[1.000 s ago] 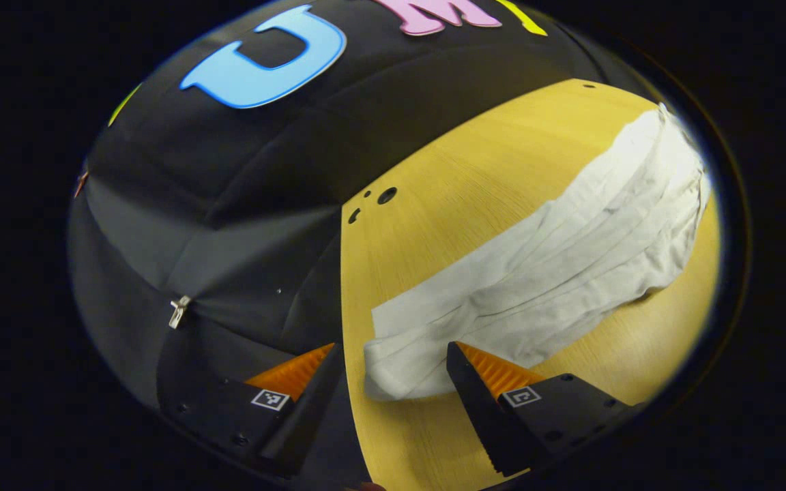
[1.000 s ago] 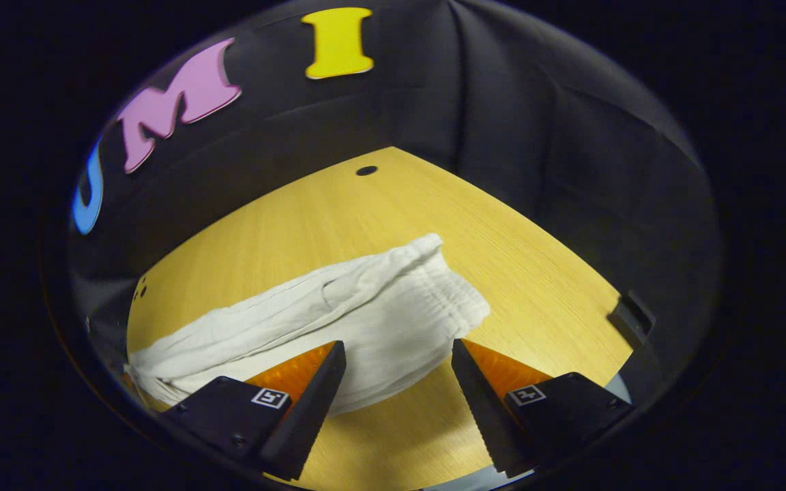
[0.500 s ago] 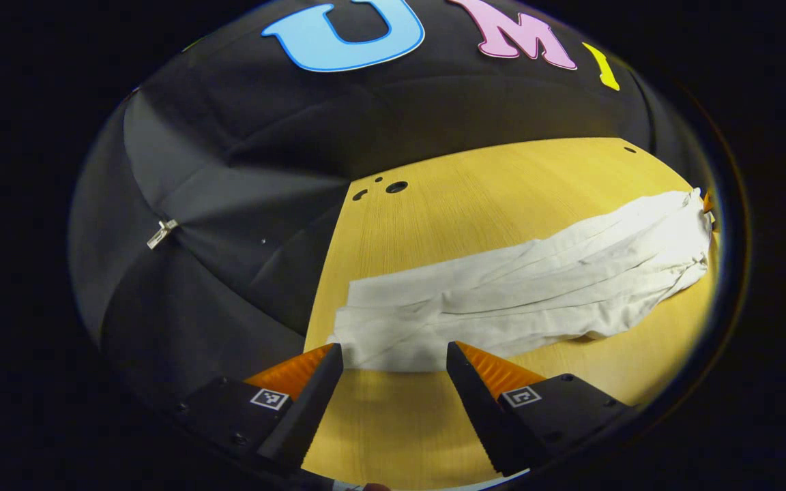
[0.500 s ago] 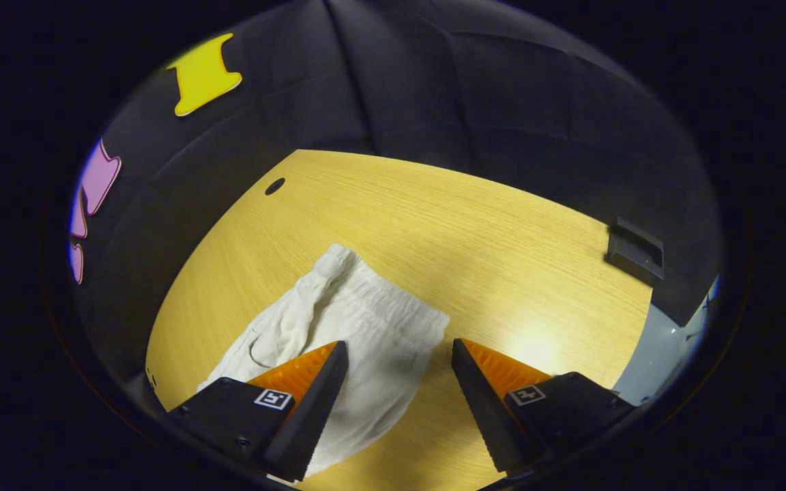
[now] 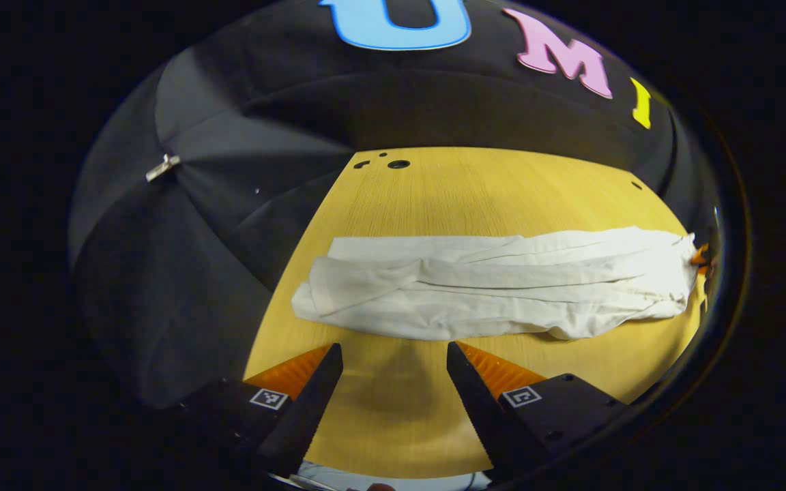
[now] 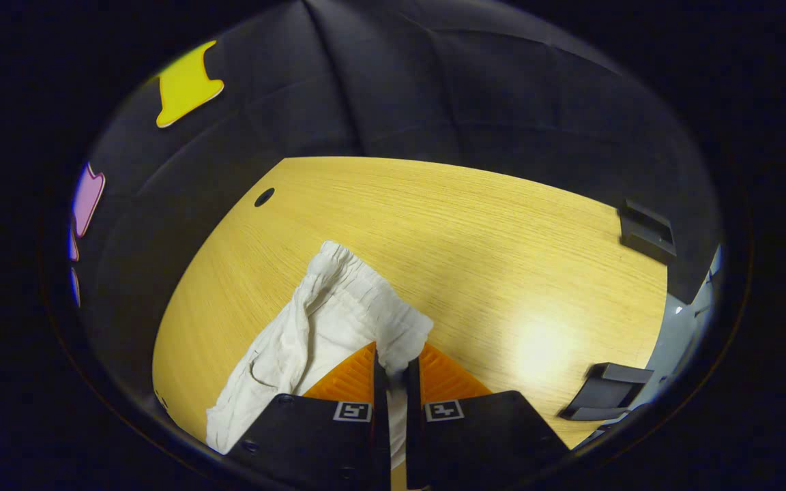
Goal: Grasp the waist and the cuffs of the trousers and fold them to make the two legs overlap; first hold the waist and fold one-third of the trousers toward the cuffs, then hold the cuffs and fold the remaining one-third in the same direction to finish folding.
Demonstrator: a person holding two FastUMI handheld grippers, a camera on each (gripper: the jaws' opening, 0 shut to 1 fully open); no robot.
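Two grippers: left gripper (image 5: 393, 358) and right gripper (image 6: 398, 372), one at each end of the trousers (image 5: 495, 286).
Trousers: lie on the tabletop (image 5: 475, 191) as one long narrow strip, legs seemingly one over the other — long axis runs side to side across the left gripper view.
Waist (image 6: 372, 307): gathered band at the right gripper's end, near corner caught between that gripper's fingers.
Cuffs (image 5: 328, 283): the opposite end, ahead and a little left of the left gripper.
Right fingers: closed tight on the waist corner, cloth pinched between them.
Left fingers: spread wide, holding nothing, over bare tabletop just short of the strip's near edge.
Key relation: the fold must travel along the strip's long axis, from the waist toward the cuffs — so the right gripper, already at the waist, is the nearer one for it.
Stage, as a judgement: legs overlapped, thirds not folded as it lies.
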